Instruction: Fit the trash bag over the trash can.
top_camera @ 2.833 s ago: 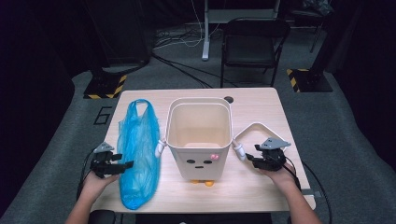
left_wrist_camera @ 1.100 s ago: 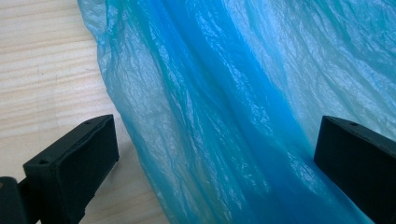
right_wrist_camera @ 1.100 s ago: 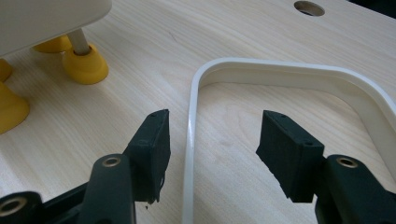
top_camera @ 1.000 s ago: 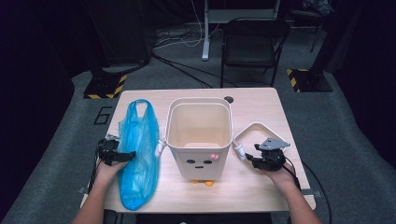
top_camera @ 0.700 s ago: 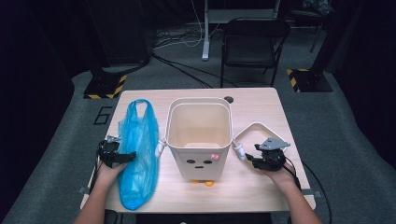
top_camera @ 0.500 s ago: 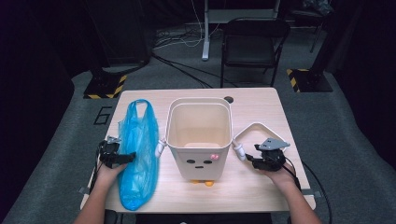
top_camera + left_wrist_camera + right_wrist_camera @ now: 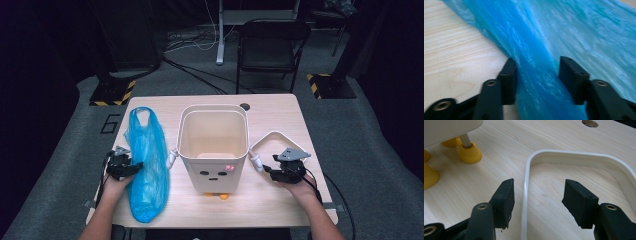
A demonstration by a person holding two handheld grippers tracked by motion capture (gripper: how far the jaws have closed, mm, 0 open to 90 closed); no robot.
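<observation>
On the table's [image 7: 280, 107] left side lies one crinkled, translucent blue plastic bag [image 7: 147, 160], beside one cream bin [image 7: 214, 145] and one white ring frame [image 7: 272, 145]. Left gripper [image 7: 131, 169], its jaws just closing from wide, now pinches the bag's edge. Right gripper [image 7: 274, 171] stands open astride the frame's rim, unmoved.

On the table [image 7: 280, 107] a bin [image 7: 213, 145] stands in the middle, upright on small feet [image 7: 468, 151]. A plastic bag [image 7: 147, 165] lies flat on the table to the left of the bin, just beside it. A loose rim ring [image 7: 274, 145] lies flat on the table to the right of the bin. Behind the table, on the floor, stands a chair [image 7: 272, 47].

The left gripper [image 7: 134, 168] is at the left edge of the bag, with a fold of the bag [image 7: 536, 82] between its jaws. The right gripper [image 7: 270, 170] is at the near side of the ring, and one bar of the ring [image 7: 525, 202] lies between its jaws.
</observation>
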